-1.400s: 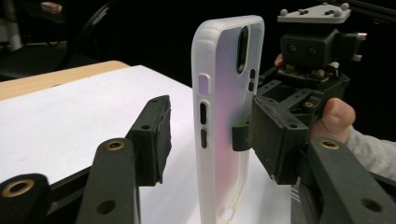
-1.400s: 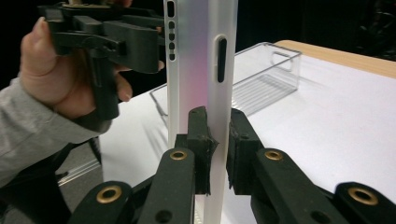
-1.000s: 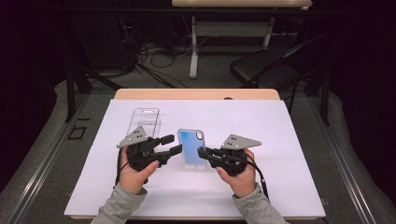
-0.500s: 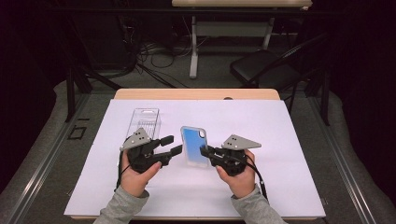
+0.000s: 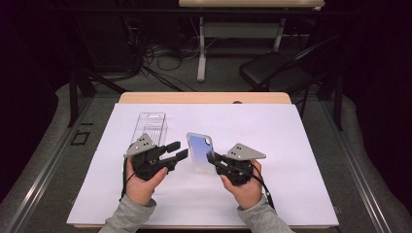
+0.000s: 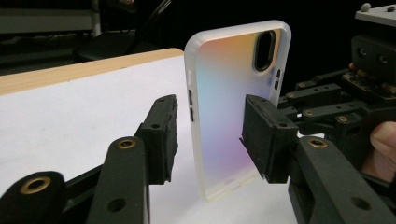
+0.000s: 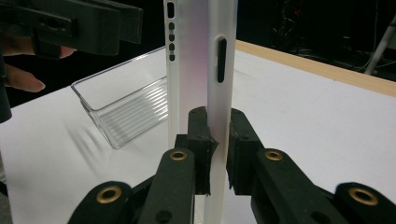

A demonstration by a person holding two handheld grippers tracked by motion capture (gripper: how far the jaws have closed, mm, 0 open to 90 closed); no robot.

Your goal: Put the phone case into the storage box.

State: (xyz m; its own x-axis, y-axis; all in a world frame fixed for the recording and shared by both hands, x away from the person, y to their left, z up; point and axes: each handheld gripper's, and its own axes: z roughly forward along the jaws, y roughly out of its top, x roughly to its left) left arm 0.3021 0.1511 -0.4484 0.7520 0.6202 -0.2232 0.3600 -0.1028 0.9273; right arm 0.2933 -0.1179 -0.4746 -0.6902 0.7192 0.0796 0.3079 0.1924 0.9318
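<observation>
Upright, the case (image 5: 199,151) was clamped at one edge by the right gripper (image 5: 212,158); the left gripper (image 5: 178,150), jaws closing, was held unclamped beside it.

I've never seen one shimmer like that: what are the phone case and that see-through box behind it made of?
Phone case: seemingly soft translucent plastic, frosted white rim, back with an iridescent blue-to-pink-to-orange sheen. Clear box: likely hard plastic, glossy; the white sheet shows through it, and its bottom is ribbed.
</observation>
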